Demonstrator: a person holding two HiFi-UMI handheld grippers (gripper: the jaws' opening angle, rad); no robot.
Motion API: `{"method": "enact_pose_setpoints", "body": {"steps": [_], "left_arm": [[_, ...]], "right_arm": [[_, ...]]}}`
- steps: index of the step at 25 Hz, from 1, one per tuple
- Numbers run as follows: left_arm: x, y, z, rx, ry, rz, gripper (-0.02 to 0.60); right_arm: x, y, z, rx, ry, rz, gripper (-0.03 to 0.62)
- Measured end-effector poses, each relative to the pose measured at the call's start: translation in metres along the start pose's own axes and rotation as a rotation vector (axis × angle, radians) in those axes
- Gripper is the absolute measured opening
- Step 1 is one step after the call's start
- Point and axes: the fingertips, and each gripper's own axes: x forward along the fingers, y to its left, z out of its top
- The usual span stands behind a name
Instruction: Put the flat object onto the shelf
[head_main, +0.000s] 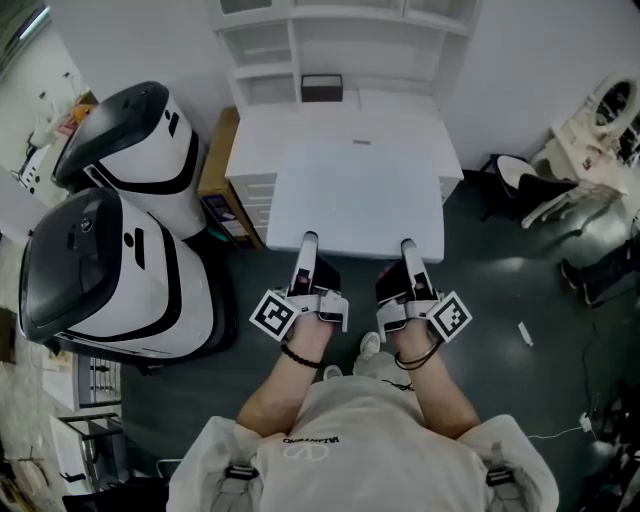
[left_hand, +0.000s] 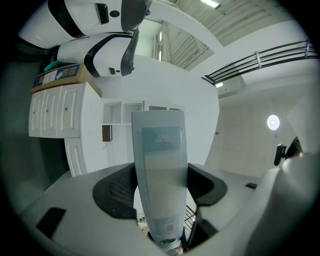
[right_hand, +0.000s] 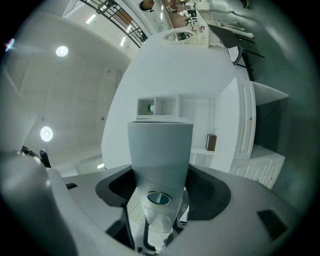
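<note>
White-and-black machines (head_main: 110, 270) stand at left. A white desk (head_main: 255, 150) with a shelf unit (head_main: 262, 48) stands against the wall. The flat panel (head_main: 360, 200) is not on the shelf yet. It is held level over the desk, with its near edge overhanging toward the person. The left gripper (head_main: 308, 243) and right gripper (head_main: 408, 249) each clamp that near edge, jaws fairly wide around its thickness — in both gripper views the panel fills the gap. A small dark box (head_main: 321, 88) sits at the shelf unit's base.
</note>
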Motion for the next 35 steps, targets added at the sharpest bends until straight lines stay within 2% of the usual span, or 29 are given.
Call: {"method": "enact_pose_setpoints", "body": {"steps": [11, 30, 35], "left_arm": [[0.051, 0.022, 0.005, 0.019, -0.013, 0.0, 0.291], [0.196, 0.068, -0.021, 0.073, -0.07, -0.004, 0.292], [0.217, 0.077, -0.02, 0.079, -0.082, 0.013, 0.293]], "right_arm": [[0.049, -0.026, 0.024, 0.017, 0.014, 0.009, 0.302], [0.171, -0.078, 0.128, 0.045, 0.085, 0.045, 0.302], [0.19, -0.09, 0.138, 0.062, 0.093, 0.039, 0.302]]}}
